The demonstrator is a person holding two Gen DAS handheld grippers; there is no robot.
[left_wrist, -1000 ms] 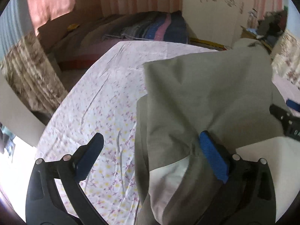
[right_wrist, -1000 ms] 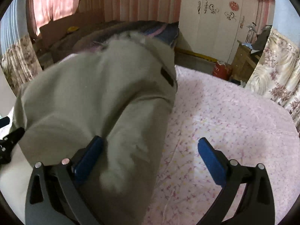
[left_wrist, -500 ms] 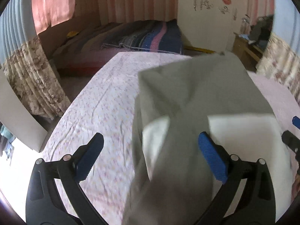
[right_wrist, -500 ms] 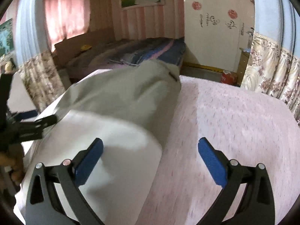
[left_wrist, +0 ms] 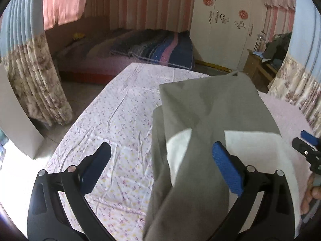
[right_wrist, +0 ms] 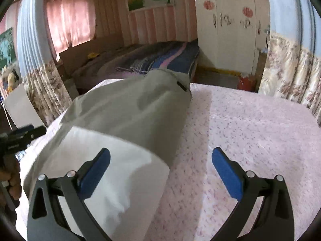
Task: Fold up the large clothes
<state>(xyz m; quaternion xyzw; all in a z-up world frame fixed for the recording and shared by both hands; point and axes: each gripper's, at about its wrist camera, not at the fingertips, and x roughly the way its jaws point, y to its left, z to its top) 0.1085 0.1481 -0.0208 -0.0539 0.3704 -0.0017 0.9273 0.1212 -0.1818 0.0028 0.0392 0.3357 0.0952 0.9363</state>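
Grey-green garment [left_wrist: 208, 108] w/ pale lining, draped over floral sheet [left_wrist: 112, 120].
Lay from 6 toward 12 o'clock; left gripper [left_wrist: 160, 166] & right gripper [right_wrist: 160, 168] both spread apart, gripping nothing.

Both units identical: left gripper [left_wrist: 160, 166] and right gripper [right_wrist: 160, 168] have black curved plastic arms, ribbed blue pads [left_wrist: 227, 172] on the jaws, two silver screw heads per arm. Bare skin-tone fingers [left_wrist: 313, 192] visible on the other handle at frame edge.
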